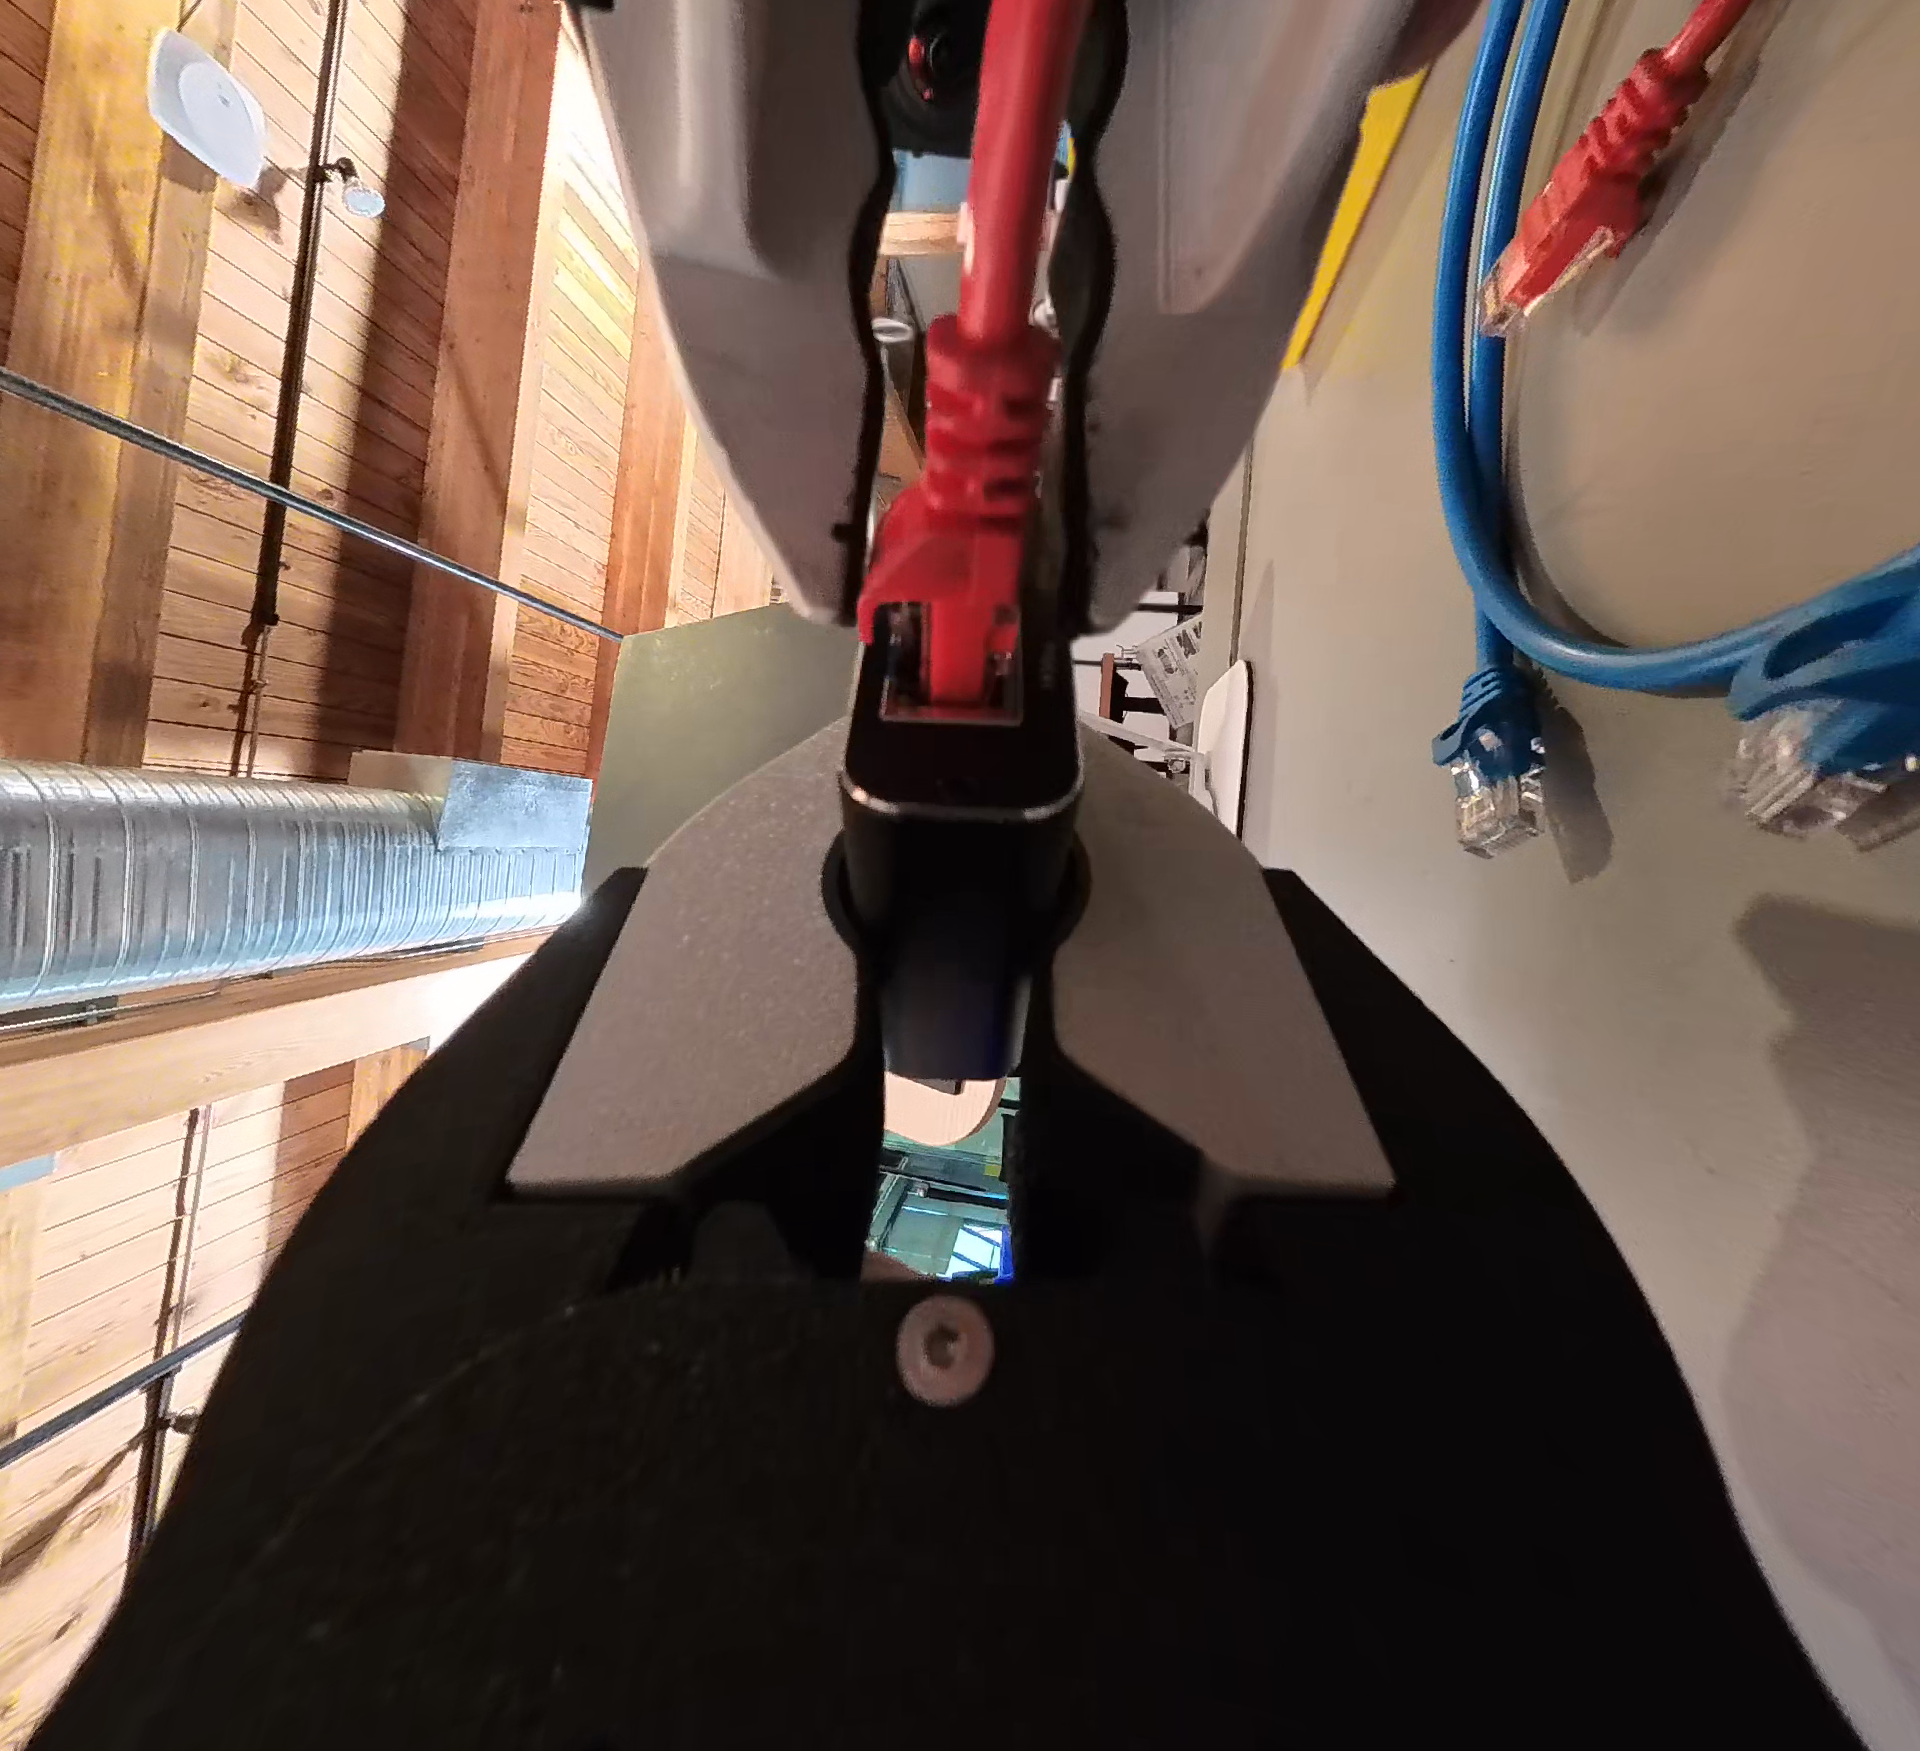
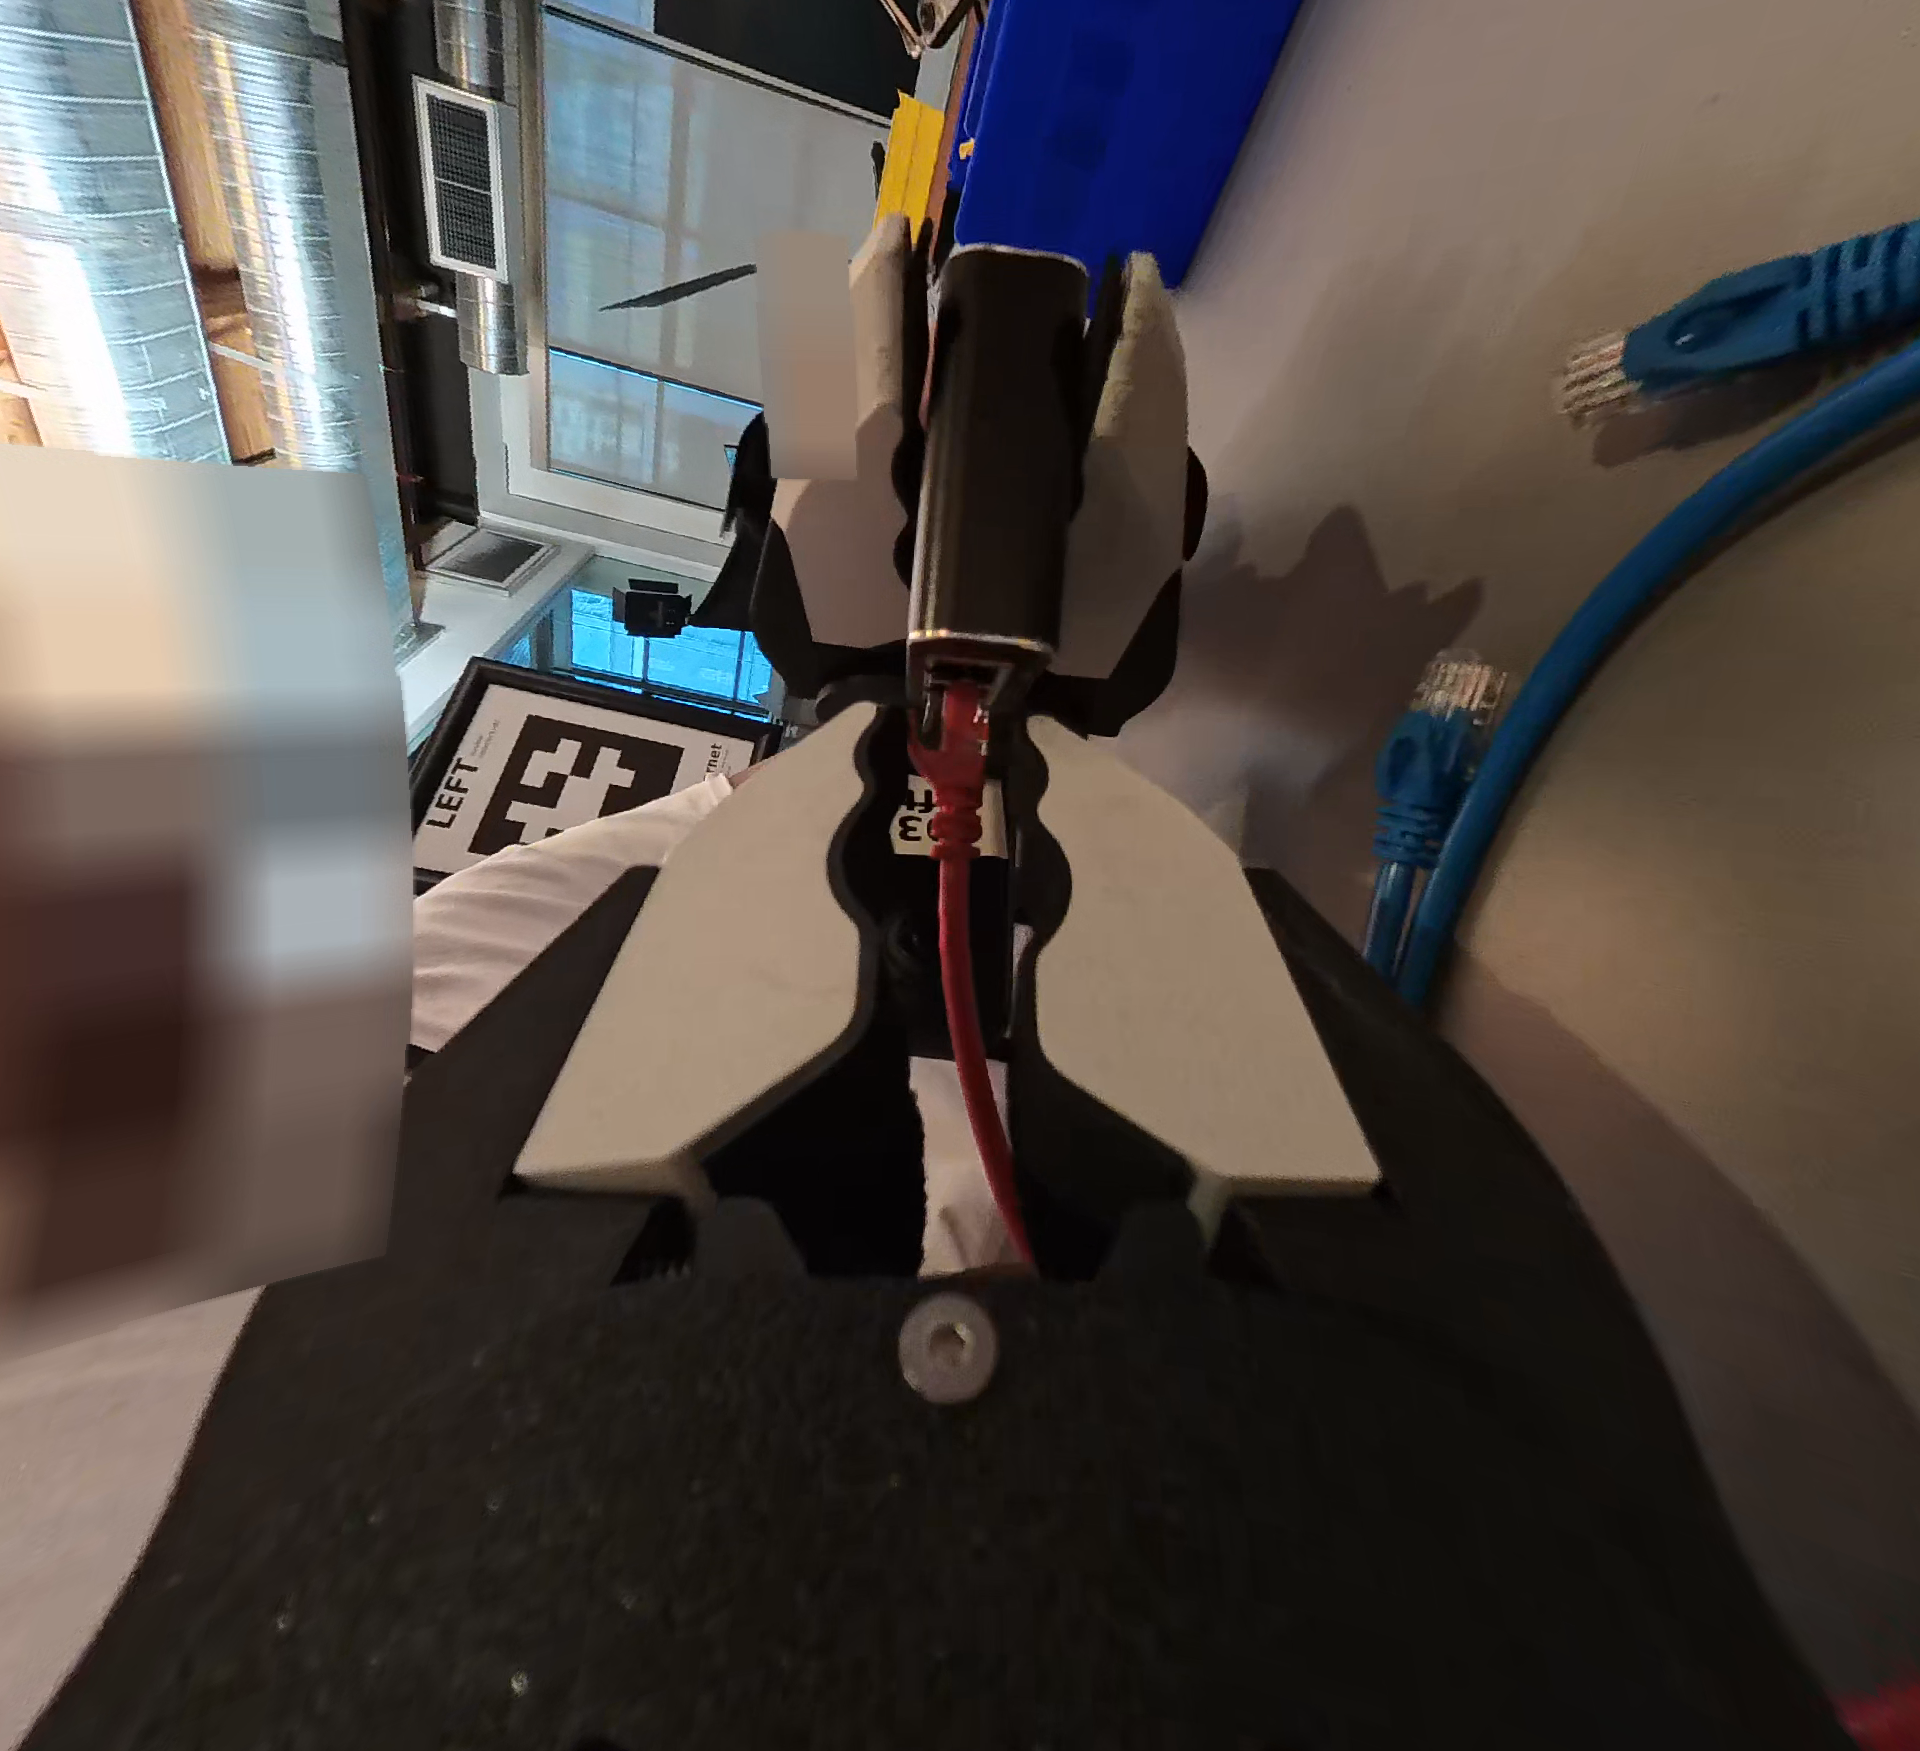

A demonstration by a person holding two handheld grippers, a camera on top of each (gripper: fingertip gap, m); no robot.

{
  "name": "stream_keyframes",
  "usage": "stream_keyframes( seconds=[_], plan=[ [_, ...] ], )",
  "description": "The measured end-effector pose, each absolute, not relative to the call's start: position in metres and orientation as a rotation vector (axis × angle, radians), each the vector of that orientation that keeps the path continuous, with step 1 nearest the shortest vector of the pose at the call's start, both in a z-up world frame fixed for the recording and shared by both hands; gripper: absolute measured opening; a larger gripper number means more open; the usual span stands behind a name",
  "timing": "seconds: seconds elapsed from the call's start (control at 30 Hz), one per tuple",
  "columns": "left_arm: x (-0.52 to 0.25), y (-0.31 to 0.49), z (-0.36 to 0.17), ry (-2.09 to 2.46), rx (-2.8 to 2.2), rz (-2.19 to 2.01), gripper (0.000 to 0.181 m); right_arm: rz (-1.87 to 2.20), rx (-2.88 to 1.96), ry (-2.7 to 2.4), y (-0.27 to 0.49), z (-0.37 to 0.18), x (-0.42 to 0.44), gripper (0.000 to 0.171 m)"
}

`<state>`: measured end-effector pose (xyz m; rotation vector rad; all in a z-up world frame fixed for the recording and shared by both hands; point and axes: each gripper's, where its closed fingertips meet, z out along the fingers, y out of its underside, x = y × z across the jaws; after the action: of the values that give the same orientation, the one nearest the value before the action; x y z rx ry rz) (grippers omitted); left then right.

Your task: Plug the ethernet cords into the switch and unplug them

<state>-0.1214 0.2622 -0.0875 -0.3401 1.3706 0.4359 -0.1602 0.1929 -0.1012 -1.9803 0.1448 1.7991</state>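
The left gripper (image 1: pixel 956 880), with pale grey fingers on a black body, is closed around a small black box-shaped switch (image 1: pixel 956 818) with a metal-rimmed port at its far end. The switch stands lengthwise between the two fingers, its port facing away from this gripper.

Directly opposite, tip to tip, the right gripper (image 2: pixel 961 766) pinches the ribbed red plastic plug (image 2: pixel 958 771) of a thin red ethernet cord (image 2: pixel 977 1067). The plug sits inside the switch's port, and the cord runs back between the right gripper's fingers toward its body. In the right wrist view the switch (image 2: pixel 987 475) stretches away beyond the plug, with the left gripper's fingers (image 2: pixel 1138 413) clamped on either side of it.

Both grippers are held clear of a pale grey tabletop (image 1: pixel 1662 1130), which lies to their right in both views. On it, beside the grippers, rest loose cords: a second red cord with a clear-tipped plug (image 1: pixel 1558 236), and blue ethernet cords (image 1: pixel 1496 735) with two clear plugs lying near each other. A bright blue flat panel (image 2: pixel 1132 39) lies farther off on the table.
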Motion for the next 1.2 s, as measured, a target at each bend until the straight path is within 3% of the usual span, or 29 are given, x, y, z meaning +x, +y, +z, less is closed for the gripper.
stream_keyframes(
  seconds=[0.67, 0.77, 0.83, 1.13, 1.2],
  plan=[
    [-0.12, 0.259, -0.094, 1.397, -0.337, 0.421, 0.026, 1.754, -2.0, 0.043, 0.185, -0.106, -0.163, 0.011],
    [-0.142, 0.318, -0.088, 1.37, -0.508, 0.51, 0.026, 1.718, -2.051, 0.036, 0.169, -0.113, -0.149, 0.01],
    [-0.146, 0.317, -0.075, 1.324, -0.497, 0.489, 0.026, 1.657, -2.071, 0.052, 0.162, -0.117, -0.134, 0.01],
    [-0.13, 0.307, -0.098, 1.417, -0.621, 0.364, 0.026, 1.276, -2.294, -0.164, 0.161, -0.148, -0.152, 0.015],
    [-0.13, 0.303, -0.097, 1.418, -0.642, 0.323, 0.026, 1.203, -2.291, -0.188, 0.168, -0.147, -0.153, 0.029]
  ],
)
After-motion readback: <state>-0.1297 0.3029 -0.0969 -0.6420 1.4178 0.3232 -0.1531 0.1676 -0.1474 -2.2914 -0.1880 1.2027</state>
